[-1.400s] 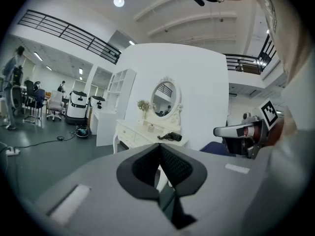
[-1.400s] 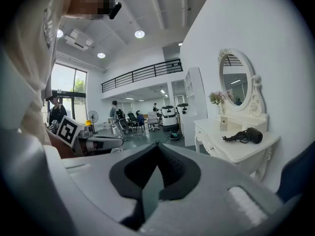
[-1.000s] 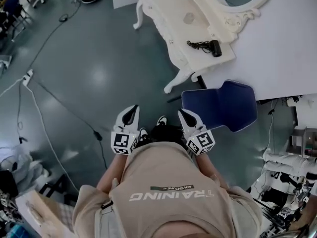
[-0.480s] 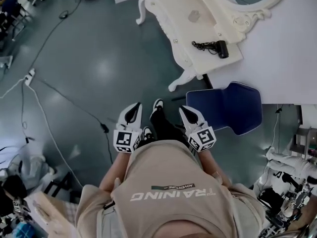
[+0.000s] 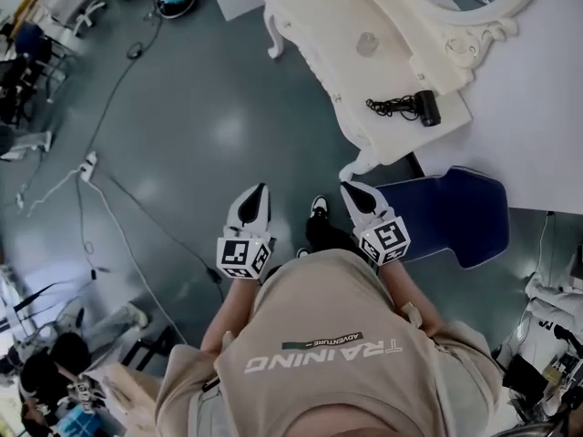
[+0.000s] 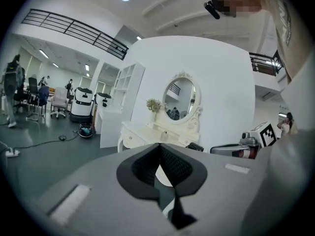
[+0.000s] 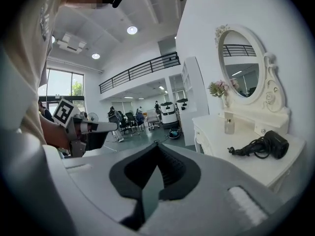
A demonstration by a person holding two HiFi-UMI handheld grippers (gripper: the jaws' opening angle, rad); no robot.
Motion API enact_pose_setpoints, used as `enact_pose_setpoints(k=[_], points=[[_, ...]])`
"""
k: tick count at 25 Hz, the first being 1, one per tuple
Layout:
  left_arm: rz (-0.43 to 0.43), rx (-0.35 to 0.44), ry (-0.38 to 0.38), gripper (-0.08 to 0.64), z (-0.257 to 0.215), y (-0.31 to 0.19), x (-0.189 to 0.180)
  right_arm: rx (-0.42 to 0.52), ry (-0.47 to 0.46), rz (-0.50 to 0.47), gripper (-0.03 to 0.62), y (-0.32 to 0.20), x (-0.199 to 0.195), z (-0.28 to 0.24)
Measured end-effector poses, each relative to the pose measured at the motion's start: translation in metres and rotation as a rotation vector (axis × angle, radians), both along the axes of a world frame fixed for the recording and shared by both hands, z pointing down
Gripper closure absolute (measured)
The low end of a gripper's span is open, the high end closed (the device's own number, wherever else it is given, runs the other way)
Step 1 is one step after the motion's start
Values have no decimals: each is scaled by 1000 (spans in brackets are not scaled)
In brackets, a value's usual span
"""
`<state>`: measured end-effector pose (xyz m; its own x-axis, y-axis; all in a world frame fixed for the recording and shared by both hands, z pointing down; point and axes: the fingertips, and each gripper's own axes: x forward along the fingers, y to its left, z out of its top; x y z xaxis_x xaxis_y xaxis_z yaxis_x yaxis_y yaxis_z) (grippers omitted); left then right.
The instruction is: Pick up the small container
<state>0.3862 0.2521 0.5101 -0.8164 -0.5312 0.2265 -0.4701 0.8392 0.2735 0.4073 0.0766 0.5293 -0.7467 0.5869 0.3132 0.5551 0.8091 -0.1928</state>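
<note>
**Tools shut, container untouched.** The left tool is seen with its dark ribbed jaws pressed together and nothing caught between them. The right tool is closed in the same way, and its tips are likewise bare. Both are carried side by side, apart from each other, close in front of the person's beige T-shirt. They are pointed toward the white ornate dressing-table worktop.

The small translucent container is stood upright on that worktop, near the base of the oval white-framed mirror, well apart from both tools. A black hair dryer with its cord bunched beside it is laid nearer the worktop's edge, apart from the container.

The worktop's curved edge and a carved white leg are found just ahead of the right tool. A blue moulded chair is set just beside that tool on its outer side. Open room is offered ahead of and beside the left tool by the glossy grey-green floor. That floor is crossed only by a thin dark cable, which is run from a white power strip well off to the left.
</note>
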Motion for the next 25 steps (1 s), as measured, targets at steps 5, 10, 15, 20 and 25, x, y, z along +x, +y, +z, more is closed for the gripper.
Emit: enact_pose_setpoints(k=[5, 10, 15, 20, 25], points=[[-37, -55, -27, 541, -21, 1, -60, 44, -54, -83, 589, 5, -57, 8], [-48, -84, -58, 541, -36, -16, -100, 6, -78, -131, 589, 4, -104, 8], [-6, -63, -67, 541, -43, -35, -129, 17, -90, -143, 589, 2, -135, 9], [51, -42, -51, 541, -41, -41, -163, 45, -44, -114, 589, -9, -154, 15], [147, -76, -73, 541, -25, -39, -206, 51, -5, -20, 589, -10, -184, 28]])
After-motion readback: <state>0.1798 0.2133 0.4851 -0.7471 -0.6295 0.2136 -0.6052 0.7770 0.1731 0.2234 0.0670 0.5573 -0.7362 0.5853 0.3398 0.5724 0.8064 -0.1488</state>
